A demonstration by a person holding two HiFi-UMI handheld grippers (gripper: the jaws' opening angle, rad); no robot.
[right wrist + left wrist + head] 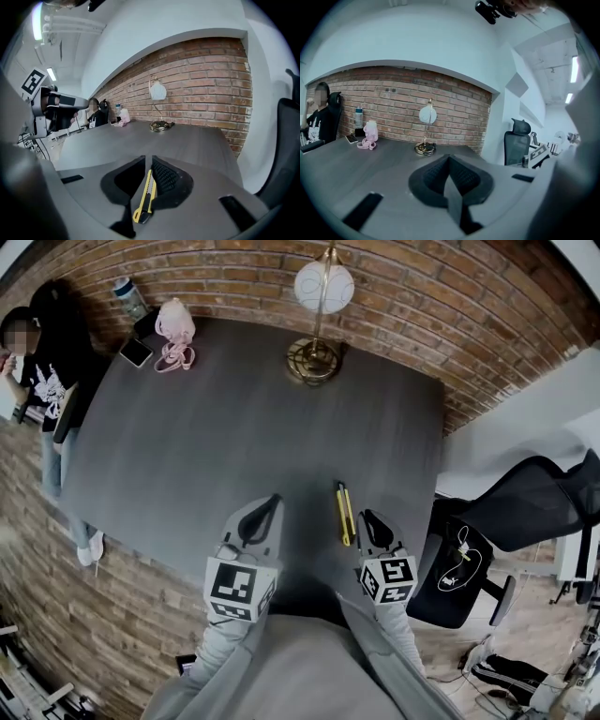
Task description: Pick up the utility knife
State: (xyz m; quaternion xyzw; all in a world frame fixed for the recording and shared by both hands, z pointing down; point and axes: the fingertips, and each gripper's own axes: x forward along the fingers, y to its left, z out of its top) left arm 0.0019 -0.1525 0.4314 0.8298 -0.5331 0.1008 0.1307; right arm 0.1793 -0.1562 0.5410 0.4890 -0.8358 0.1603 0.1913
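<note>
Both closed, empty: left tongs (449, 161), right tongs (150, 161). Utility knife (145, 197) flat on surface (234, 427) by right tips. Risk: I descend unopened, shove knife away.

A dark grey table (234, 427) stood against a curved brick wall (422, 306). At its far edge rose a brass lamp (312, 360) with a white globe shade. In the far left corner lay a pink pouch (173, 329) with a looped cord, a phone (137, 352) just beside it and a water bottle (128, 296) behind. A person (42, 362) sat at the left end. A black office chair (534, 507) stood off to the right.
</note>
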